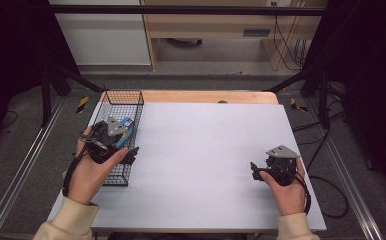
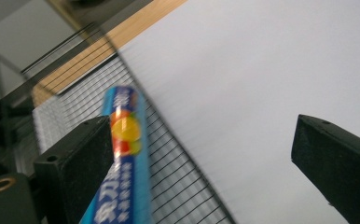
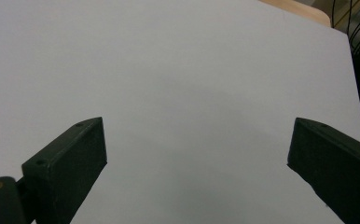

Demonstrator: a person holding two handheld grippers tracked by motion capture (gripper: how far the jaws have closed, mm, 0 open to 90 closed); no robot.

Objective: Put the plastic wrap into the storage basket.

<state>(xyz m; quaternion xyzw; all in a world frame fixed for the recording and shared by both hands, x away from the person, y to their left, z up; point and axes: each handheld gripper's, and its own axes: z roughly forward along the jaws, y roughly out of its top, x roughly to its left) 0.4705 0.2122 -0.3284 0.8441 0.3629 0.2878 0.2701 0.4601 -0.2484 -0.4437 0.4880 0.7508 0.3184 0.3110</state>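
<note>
Left tool (image 2: 201, 154) — jaws spread — hovers over the wire basket (image 1: 131, 97) at the counter's (image 1: 206, 165) left edge, beside a blue box (image 2: 122, 158); right tool (image 3: 197, 163) spread too.

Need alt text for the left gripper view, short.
A long blue box with a fruit picture leans over the rim of a black wire basket, beside one of the left gripper's wide-open black jaws. White table surface lies behind.

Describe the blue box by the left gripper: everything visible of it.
The blue box is long and narrow, seemingly cardboard, printed with white characters and a red-yellow fruit picture. It lies tilted in the wire basket, one end raised near the rim. The left gripper is open over it; whether a jaw touches is unclear.
</note>
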